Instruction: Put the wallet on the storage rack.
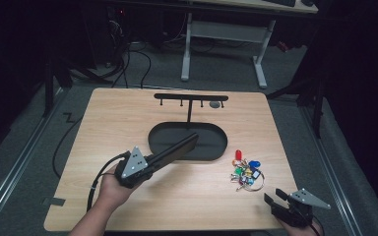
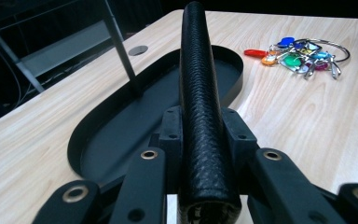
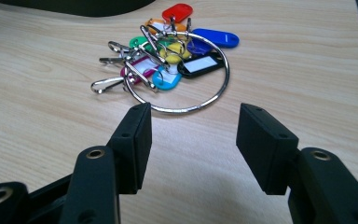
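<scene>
My left gripper [image 1: 155, 160] is shut on one end of a long, flat black case [image 1: 179, 147] with a leather grain. The case sticks out over the near rim of the black oval tray [image 1: 211, 147]. In the left gripper view the case [image 2: 200, 93] stands edge-on between the jaws, above the tray [image 2: 121, 135]. A bunch of coloured key tags on a large metal ring [image 1: 246, 172] lies on the table to the right of the tray. My right gripper [image 1: 274, 199] is open near the front right corner, with the key ring [image 3: 172, 56] just beyond its fingertips [image 3: 135, 135].
A black rack with small hooks [image 1: 191, 97] rises on a thin post from the far side of the tray. The wooden table [image 1: 128, 113] has a small round cap [image 1: 215, 104] near its far edge. Desk legs and cables lie on the floor beyond.
</scene>
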